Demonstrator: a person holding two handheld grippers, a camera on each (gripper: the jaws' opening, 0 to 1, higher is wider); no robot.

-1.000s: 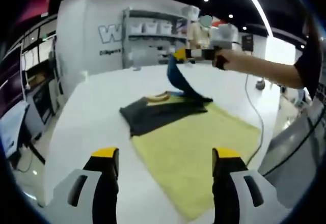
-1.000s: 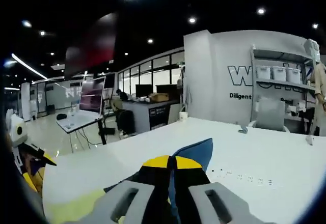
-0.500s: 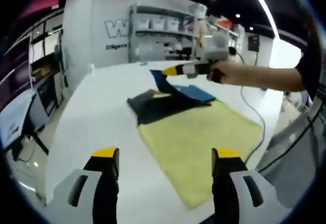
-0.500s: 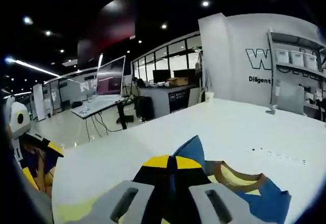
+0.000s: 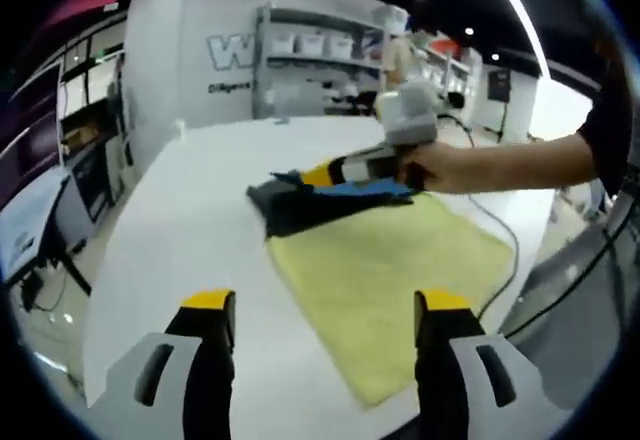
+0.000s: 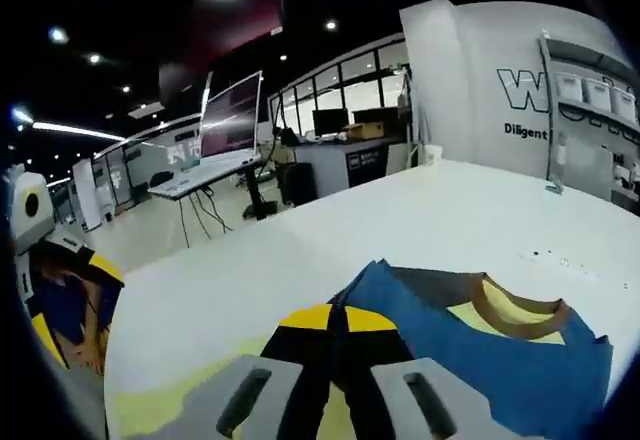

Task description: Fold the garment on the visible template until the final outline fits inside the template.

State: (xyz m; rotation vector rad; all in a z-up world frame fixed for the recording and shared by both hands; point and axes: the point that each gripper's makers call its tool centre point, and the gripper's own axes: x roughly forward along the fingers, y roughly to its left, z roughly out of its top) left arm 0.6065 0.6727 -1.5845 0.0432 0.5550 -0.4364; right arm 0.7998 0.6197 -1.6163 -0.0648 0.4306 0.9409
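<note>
On a white table in an office, the right gripper pinches a blue T-shirt over the yellow template; the left gripper gapes, holding nothing.

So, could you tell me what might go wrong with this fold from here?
1. The right gripper, shut on the blue and dark grey garment, is laying it near the far edge of the yellow rectangular template cloth; the folded outline may overhang it.
2. Dragging the garment could shift or wrinkle the template cloth on the white table.
3. The left gripper hangs open and apart, so nothing pins the fabric.
</note>
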